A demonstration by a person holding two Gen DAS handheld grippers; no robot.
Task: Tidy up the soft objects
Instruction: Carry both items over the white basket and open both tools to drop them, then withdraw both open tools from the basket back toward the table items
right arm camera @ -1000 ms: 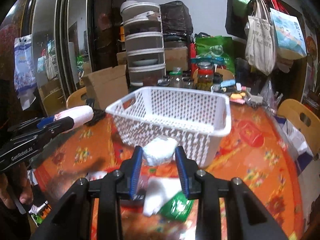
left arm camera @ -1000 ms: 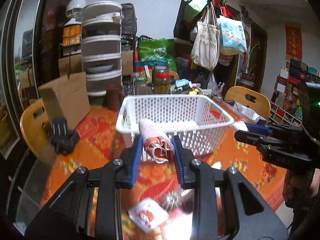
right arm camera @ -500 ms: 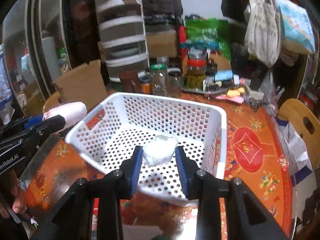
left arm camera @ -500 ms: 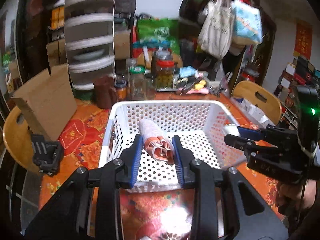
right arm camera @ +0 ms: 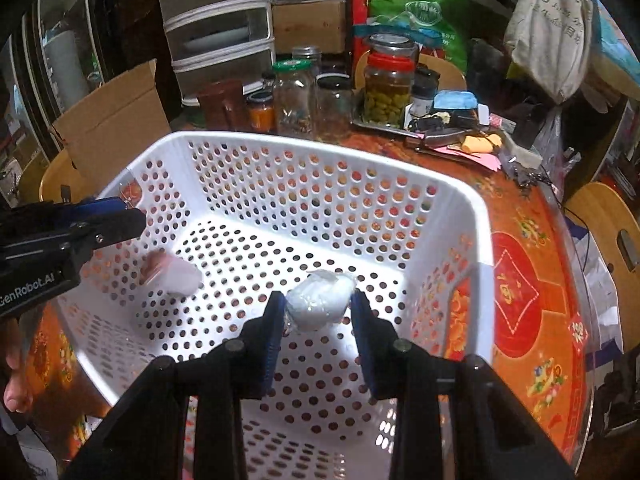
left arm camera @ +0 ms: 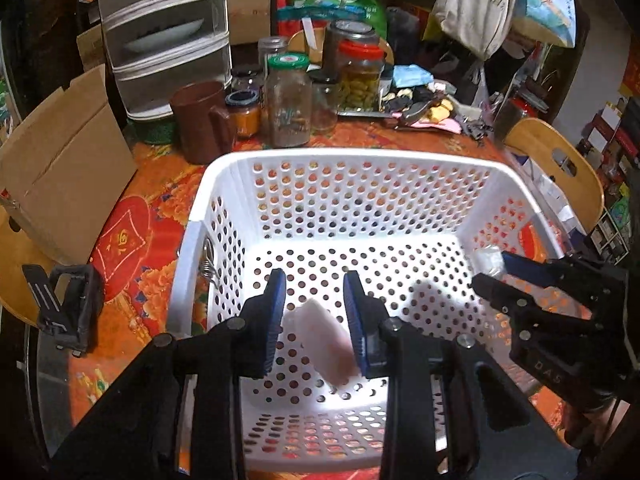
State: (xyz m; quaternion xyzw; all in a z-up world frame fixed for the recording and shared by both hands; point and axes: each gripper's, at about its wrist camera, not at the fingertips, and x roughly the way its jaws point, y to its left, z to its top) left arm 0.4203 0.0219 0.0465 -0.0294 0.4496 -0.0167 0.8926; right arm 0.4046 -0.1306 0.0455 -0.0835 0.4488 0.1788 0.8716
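Both claws are tilted down inside the white perforated basket point(left arm camera: 224, 184), so items drop onto its floor, not the surface; left claw point(left arm camera: 314, 320) is narrowly closed on a rolled pink cloth point(left arm camera: 326, 346) near the basket's left wall; right claw point(right arm camera: 318, 320) is clamped on a white wrapped soft bundle point(right arm camera: 320, 298) mid-basket; neither released yet.

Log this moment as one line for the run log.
left tool: shut on pink roll | right tool: shut on white bundle | both over basket | nothing released yet
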